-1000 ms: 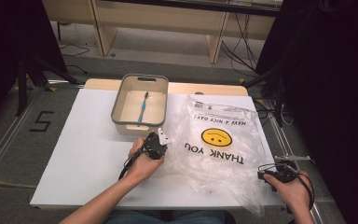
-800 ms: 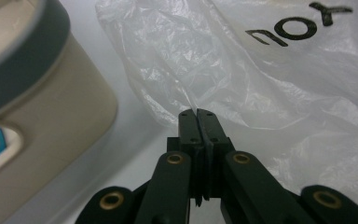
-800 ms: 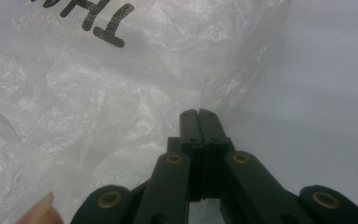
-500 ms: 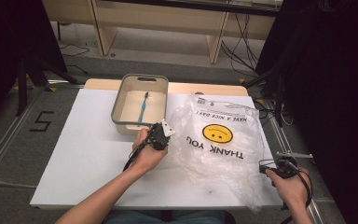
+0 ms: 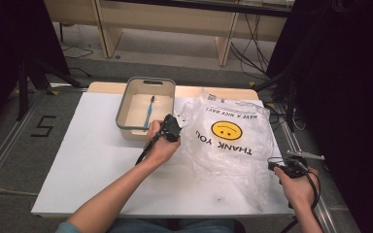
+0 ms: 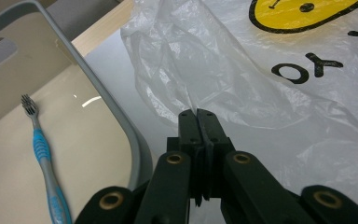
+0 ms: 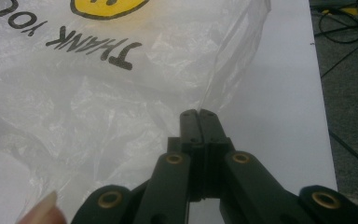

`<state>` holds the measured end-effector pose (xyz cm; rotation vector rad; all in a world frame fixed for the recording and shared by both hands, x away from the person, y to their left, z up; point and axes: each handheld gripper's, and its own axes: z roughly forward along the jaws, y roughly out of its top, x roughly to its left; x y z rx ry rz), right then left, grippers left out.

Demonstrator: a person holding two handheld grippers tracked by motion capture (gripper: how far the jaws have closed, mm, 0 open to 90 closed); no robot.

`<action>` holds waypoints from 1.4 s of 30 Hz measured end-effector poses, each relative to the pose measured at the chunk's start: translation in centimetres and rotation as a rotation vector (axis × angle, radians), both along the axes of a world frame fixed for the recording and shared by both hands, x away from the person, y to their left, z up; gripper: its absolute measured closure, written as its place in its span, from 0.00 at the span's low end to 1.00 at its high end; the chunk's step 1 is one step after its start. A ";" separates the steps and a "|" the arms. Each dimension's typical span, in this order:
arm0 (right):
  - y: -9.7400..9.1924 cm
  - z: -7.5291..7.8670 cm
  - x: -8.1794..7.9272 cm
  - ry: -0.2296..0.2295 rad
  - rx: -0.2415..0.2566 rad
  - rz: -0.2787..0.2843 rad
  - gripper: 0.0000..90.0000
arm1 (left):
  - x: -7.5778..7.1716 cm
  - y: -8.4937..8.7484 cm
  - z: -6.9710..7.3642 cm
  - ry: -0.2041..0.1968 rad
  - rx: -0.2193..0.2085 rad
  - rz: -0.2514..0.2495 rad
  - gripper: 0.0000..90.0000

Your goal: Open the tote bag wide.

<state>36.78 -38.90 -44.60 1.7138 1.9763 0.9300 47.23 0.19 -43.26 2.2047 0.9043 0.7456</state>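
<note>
While the toothbrush (image 5: 149,110) lies in the grey bin (image 5: 126,128) at left, my left gripper (image 6: 197,113) jaws pinch the plastic bag (image 5: 233,145) edge beside it; across the counter (image 5: 92,170), my right gripper (image 7: 198,113) jaws clamp the bag's opposite edge.

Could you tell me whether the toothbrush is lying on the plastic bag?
No, the toothbrush lies inside the grey-rimmed bin, beside the plastic bag.
</note>
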 end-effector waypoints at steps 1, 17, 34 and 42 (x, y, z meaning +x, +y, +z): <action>0.1 0.0 0.1 0.005 0.003 -0.008 1.00 | 0.2 -0.1 0.0 -0.001 -0.001 0.006 0.99; 0.6 -1.1 1.0 0.057 0.005 -0.006 1.00 | 0.6 -0.4 1.4 -0.085 -0.008 0.001 0.64; 1.5 2.0 -0.8 -0.152 -0.166 0.080 0.51 | -5.0 1.7 3.2 -0.116 -0.078 -0.070 0.45; 4.5 2.7 -0.1 -0.227 -0.149 0.239 0.48 | -7.5 3.3 1.9 -0.058 -0.104 -0.101 0.42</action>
